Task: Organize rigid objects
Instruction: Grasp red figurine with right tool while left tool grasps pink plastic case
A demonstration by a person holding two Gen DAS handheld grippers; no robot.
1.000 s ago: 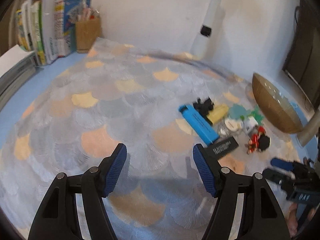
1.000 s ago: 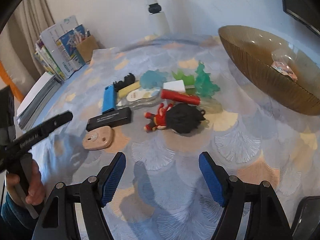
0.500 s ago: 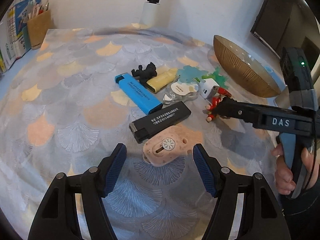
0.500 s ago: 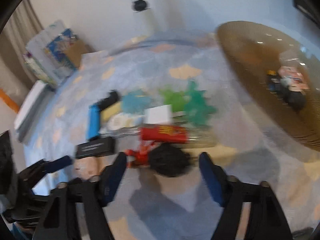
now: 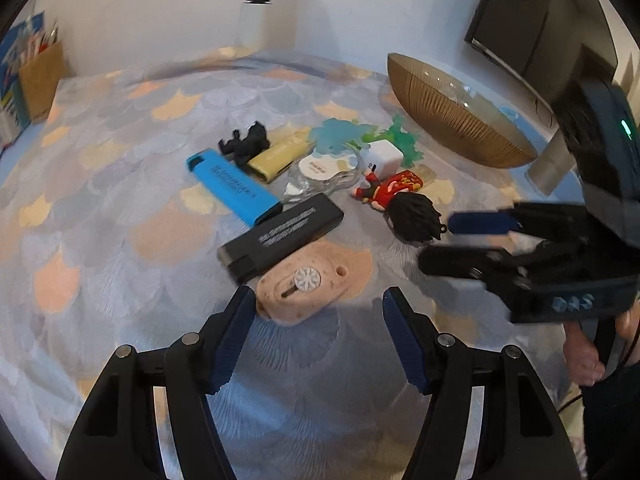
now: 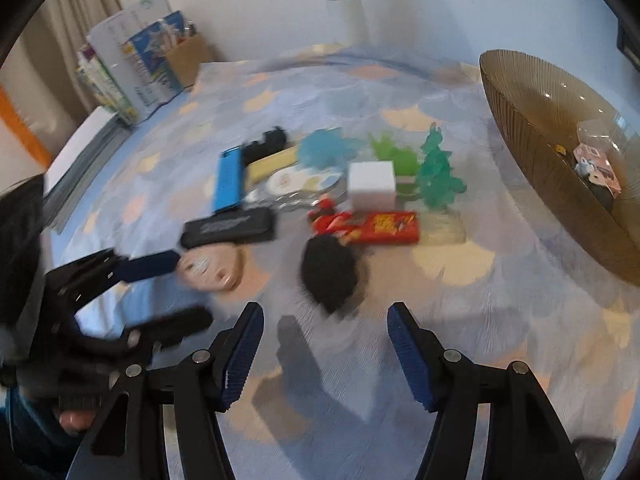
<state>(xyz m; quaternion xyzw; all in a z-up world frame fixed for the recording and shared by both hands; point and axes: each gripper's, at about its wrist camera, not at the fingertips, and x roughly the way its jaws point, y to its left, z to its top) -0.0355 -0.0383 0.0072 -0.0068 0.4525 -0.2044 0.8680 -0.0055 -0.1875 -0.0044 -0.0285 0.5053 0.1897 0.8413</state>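
Looking down close from two gripper cameras, both facing twelve o'clock over the same toy pile (image 5: 320, 184) (image 6: 320, 192), bowl (image 5: 452, 120) (image 6: 560, 160) at two o'clock.

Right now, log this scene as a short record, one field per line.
surface: scallop-patterned cloth
left gripper: open, empty, just short of the pink speckled piece
right gripper: open, empty, facing the black-haired figurine
pile: blue lighter, black lighter, yellow lighter, white cube, red pack
bowl: amber, right of the pile, a few small items inside
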